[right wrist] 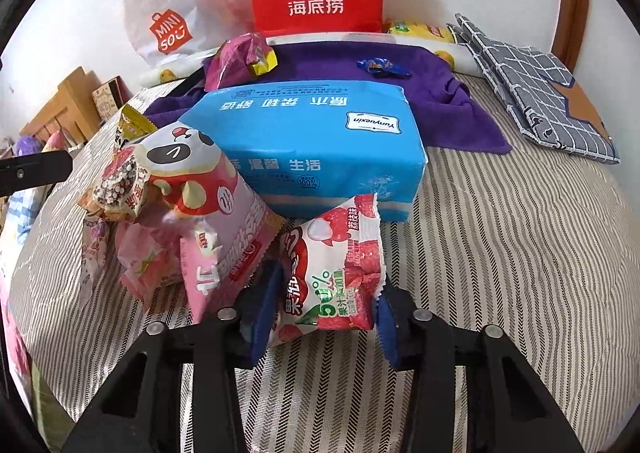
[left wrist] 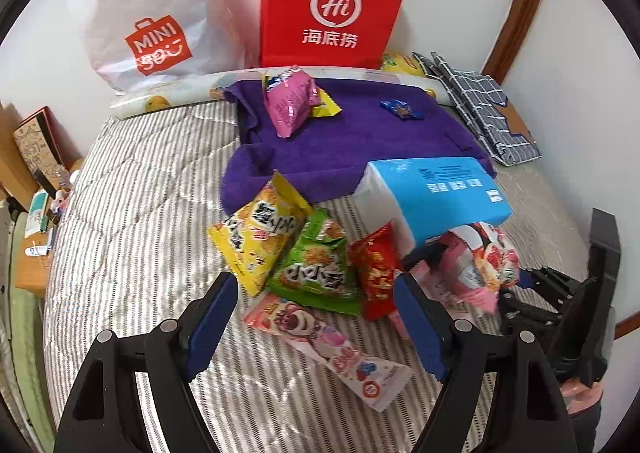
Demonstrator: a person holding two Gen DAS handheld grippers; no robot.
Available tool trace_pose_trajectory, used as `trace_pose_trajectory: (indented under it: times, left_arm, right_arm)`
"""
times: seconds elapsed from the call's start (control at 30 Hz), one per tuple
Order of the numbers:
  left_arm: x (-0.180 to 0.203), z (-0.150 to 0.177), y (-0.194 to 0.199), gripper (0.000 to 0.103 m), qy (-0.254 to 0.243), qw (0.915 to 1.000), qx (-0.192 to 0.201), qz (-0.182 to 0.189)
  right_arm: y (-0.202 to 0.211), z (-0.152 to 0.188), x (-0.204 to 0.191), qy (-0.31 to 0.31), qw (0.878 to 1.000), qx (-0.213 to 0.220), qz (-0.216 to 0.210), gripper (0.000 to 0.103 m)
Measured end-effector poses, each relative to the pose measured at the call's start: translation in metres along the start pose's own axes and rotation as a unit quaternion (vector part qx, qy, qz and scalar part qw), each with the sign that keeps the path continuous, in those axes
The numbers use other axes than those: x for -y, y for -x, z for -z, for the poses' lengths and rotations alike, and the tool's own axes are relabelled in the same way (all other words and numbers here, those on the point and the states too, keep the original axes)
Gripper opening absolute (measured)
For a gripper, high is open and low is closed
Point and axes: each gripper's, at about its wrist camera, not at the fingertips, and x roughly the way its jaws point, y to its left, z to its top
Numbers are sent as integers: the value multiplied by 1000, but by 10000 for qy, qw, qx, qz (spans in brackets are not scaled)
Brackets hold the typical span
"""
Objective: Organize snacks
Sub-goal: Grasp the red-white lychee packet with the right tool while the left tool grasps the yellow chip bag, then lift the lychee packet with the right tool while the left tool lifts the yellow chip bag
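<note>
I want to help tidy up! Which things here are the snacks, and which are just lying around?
Snacks to sort:
lychee gummy packet, in the right gripper
yellow packet
green packet
red packet
pink bear packet, under the open left gripper

Just lying about:
blue tissue pack
purple towel
red paper bag
checked cloth

Lychee packet point(right wrist: 336, 273) is sitting between right gripper point(right wrist: 326, 317) fingers; tissue pack point(right wrist: 312, 149) is lying beyond, mushroom packet point(right wrist: 208, 221) left of them.
</note>
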Motion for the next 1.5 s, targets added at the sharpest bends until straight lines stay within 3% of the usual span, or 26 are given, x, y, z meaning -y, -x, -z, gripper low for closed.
trace_pose_trajectory:
  times: [0.17,0.6,0.73,0.87,1.2,1.37,1.5]
  left_arm:
    - [-13,-2,-5,79,88,9997,32,-212]
    - [-32,-26,-46,77,-21,9992,60,-384]
    - [-40,-30,-66,71,80,9997,-43,-232]
    - [-44,-31,-83,54,201,9996,-179,123]
    - [-43,-34,-91,57,184,9997,-84,125]
    - [-43,-33,-88,49,140,9998,-10,174]
    - [-47,-30,-75,42,338,9987,97,359]
  right_arm:
    - [7,0,9,-131,9999,52,-81,28]
    - [25,-5,49,-522,9984,155,133,25]
    - [22,-8,64,-714,9970,171,258,24]
    - [14,-11,75,-904,9957,118,133,24]
    - [2,-5,81,-924,9957,-59,-39,35]
    - [3,-7,84,-1099,9938,-2,-157,23]
    - [10,-7,77,-984,9951,102,-62,22]
